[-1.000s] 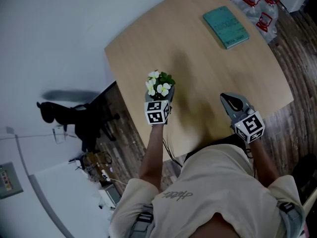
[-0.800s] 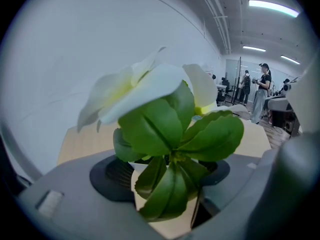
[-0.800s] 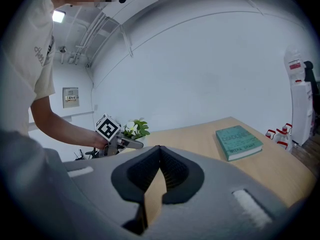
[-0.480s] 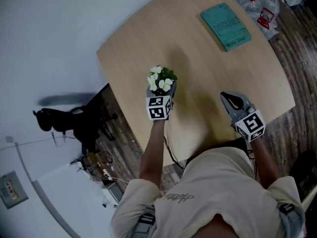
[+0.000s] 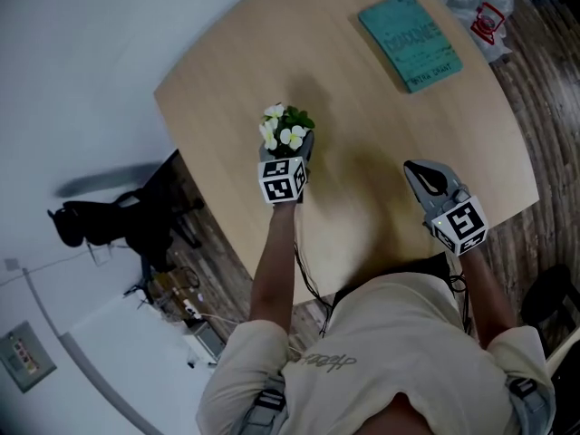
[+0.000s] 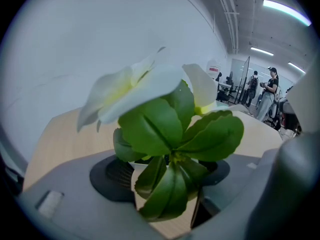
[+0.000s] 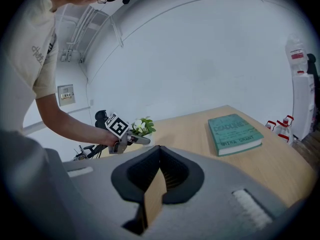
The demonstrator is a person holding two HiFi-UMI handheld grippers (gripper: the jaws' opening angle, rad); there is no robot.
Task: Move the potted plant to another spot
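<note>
**Item 1. Potted plant** [image 5: 286, 127]: white blossoms and broad green leaves in a small pale pot. With the head view read as a dial centred on the surface [image 5: 362, 107], the plant is out toward 9 o'clock, near the edge. Whether the pot's base touches the wood cannot be told.

**Item 2. Left gripper** [image 5: 288, 157]: clamped on the potted plant. In the left gripper view the two dark pads [image 6: 107, 176] bear on either side of the pot, and the leaves fill the space above them. The marker cube is at the plant's 6 o'clock, with a bare forearm behind it.

**Item 3. Right gripper** [image 5: 415, 170]: jaws brought together at the tips and holding nothing. Its own view shows only a thin wedge of wood below the meeting point. It is at 4 o'clock from the plant, well apart from it, over the near part of the surface.

**Item 4. Teal book** [image 5: 410, 30]: lying flat with its cover up, at 1 o'clock from the plant, toward the far corner of the surface.

**Item 5. Surface**: light wood with rounded corners, standing on a dark plank floor [image 5: 535, 53].

**Item 6. People** [image 6: 270, 96]: standing in the distance, at 3 o'clock in the left gripper view.
</note>
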